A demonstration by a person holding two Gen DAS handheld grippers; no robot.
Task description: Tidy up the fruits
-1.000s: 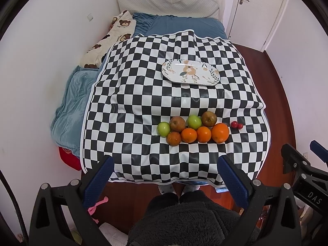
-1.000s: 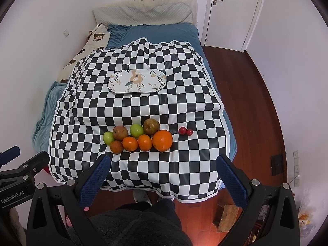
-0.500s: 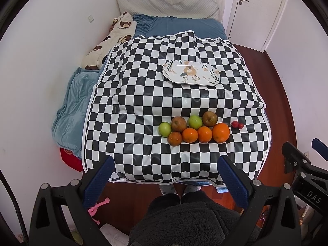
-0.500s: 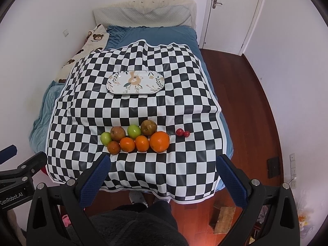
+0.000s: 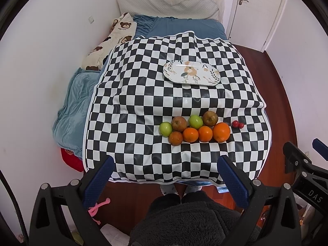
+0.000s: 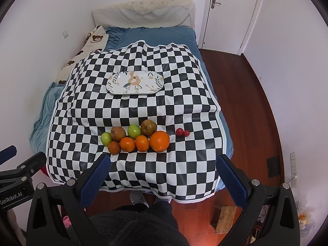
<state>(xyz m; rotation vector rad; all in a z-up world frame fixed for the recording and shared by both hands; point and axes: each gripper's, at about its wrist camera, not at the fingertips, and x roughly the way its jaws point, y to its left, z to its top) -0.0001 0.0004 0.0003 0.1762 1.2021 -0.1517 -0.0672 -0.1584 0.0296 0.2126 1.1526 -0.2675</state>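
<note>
Beyond both spread claws (image 5: 164, 176) (image 6: 162, 176), fruits (image 5: 194, 130) (image 6: 135, 138)

I log the fruit cluster (image 5: 194, 129) on the cloth (image 5: 143, 94), near its front edge. The tray (image 5: 191, 73) lies well behind the cluster. Two small fruits (image 5: 237, 124) sit just right of the cluster. The pillow (image 5: 110, 41) lies far behind-left of it.

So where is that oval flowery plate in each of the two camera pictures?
Left wrist view: the oval plate lies right of centre, in the upper half, on the checkered cloth, beyond the fruit.
Right wrist view: the plate lies left of centre, upper half, also beyond the fruit.
Shared landmark: the biggest orange, at the right end of the fruit cluster.
</note>
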